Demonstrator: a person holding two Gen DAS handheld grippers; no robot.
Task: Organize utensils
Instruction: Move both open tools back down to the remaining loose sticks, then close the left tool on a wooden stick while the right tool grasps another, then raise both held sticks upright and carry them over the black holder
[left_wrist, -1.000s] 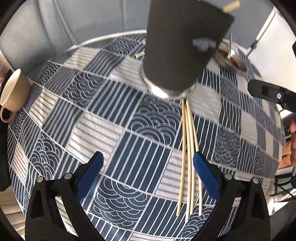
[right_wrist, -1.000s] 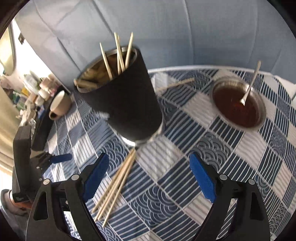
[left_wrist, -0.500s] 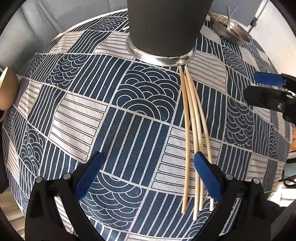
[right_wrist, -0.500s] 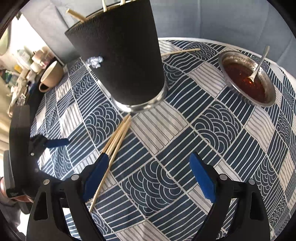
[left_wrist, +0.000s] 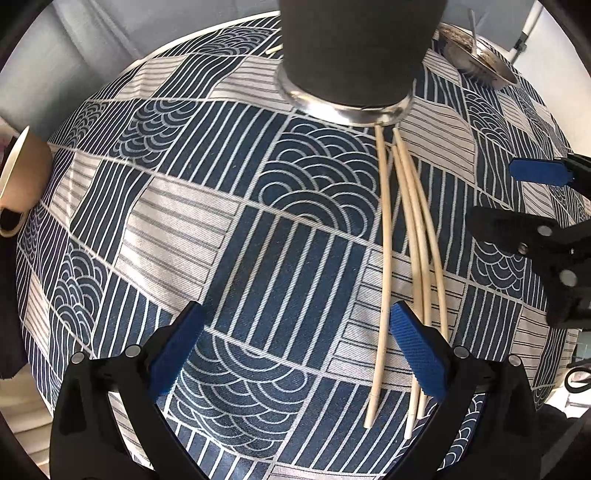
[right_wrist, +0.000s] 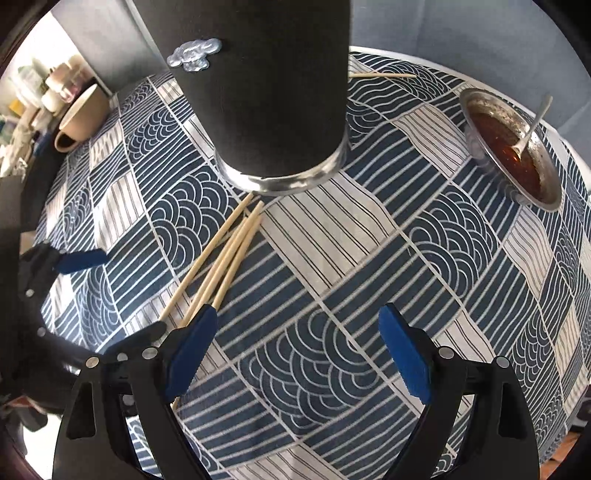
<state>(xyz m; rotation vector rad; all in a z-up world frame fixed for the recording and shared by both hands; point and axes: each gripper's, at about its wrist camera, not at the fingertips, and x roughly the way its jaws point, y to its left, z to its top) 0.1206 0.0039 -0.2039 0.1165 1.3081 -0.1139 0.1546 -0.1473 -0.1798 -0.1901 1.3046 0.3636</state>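
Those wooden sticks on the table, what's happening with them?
A person holds two grippers above a blue patterned tablecloth. Several pale wooden chopsticks lie loose beside a tall black metal-rimmed holder. The left gripper and right gripper are both open and empty, their fingers close to the chopsticks. Nothing is picked up yet.

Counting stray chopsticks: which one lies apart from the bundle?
The lone chopstick behind the black holder; the other chopsticks lie bundled in front.

Round table (left_wrist: 207, 229) in blue patterned cloth: chopsticks (left_wrist: 384, 236) by the left gripper's right finger, black holder (right_wrist: 269, 92) beyond the fingertips, sauce bowl (right_wrist: 509, 147) far right, mug (right_wrist: 79, 118) far left.
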